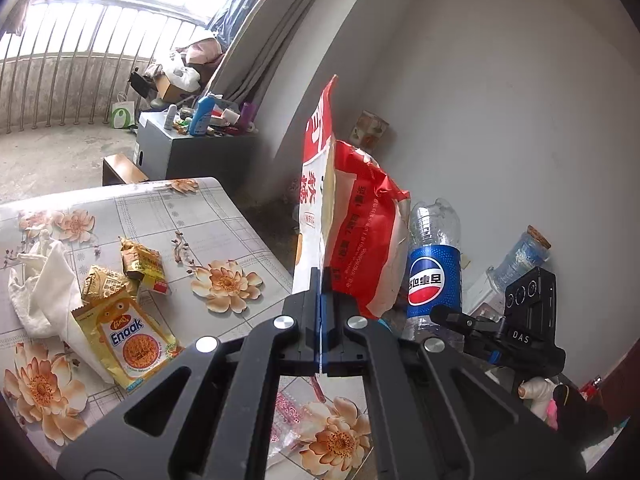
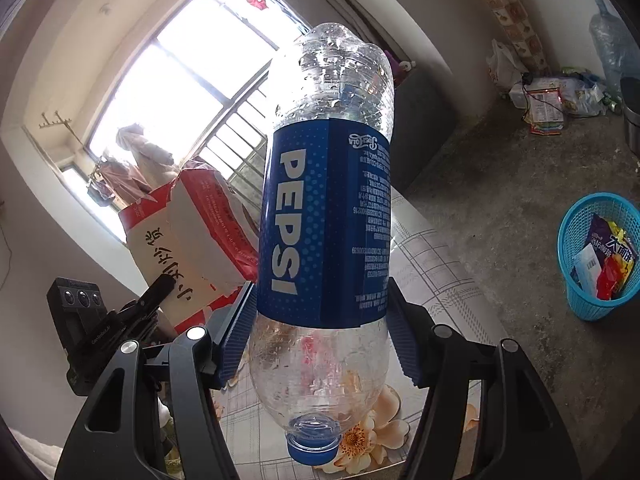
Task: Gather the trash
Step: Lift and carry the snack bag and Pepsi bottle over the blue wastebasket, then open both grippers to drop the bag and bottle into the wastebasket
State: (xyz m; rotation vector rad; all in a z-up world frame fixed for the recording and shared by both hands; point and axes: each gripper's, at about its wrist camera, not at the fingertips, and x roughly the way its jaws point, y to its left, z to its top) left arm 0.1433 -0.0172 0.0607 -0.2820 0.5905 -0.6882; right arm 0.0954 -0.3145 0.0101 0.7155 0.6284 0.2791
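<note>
**Two pieces of trash held above the table, basket on the floor**

A torn red-and-white bag (image 1: 352, 216) is pinched by its lower edge between the fully closed jaws of the left gripper (image 1: 321, 312) and is held up above the flowered table (image 1: 160, 208). It is judged to be light, limp and crinkly; a hold on a thin edge may slip or let it swing, so a fold of doubled material would be the safer place.

An empty Pepsi bottle (image 2: 324, 220) is clasped at the lower part of its blue label by the right gripper (image 2: 320, 340), whose jaws stand fairly wide around the body, cap pointing down. The bottle is taken to be light, smooth and easily dented; the label band is thought the best place for the pads, since the bare plastic seems wet and slippery.

Still lying on the table are a yellow noodle packet (image 1: 136, 340), two gold wrappers (image 1: 142, 264), a crumpled tissue (image 1: 40, 288) and a clear pink-printed wrapper (image 1: 288, 412). A blue basket (image 2: 576, 292) already holding wrappers stands on the concrete floor, well apart from the table. The two held items hang near one another, and a collision on the way to the basket is judged possible.
</note>
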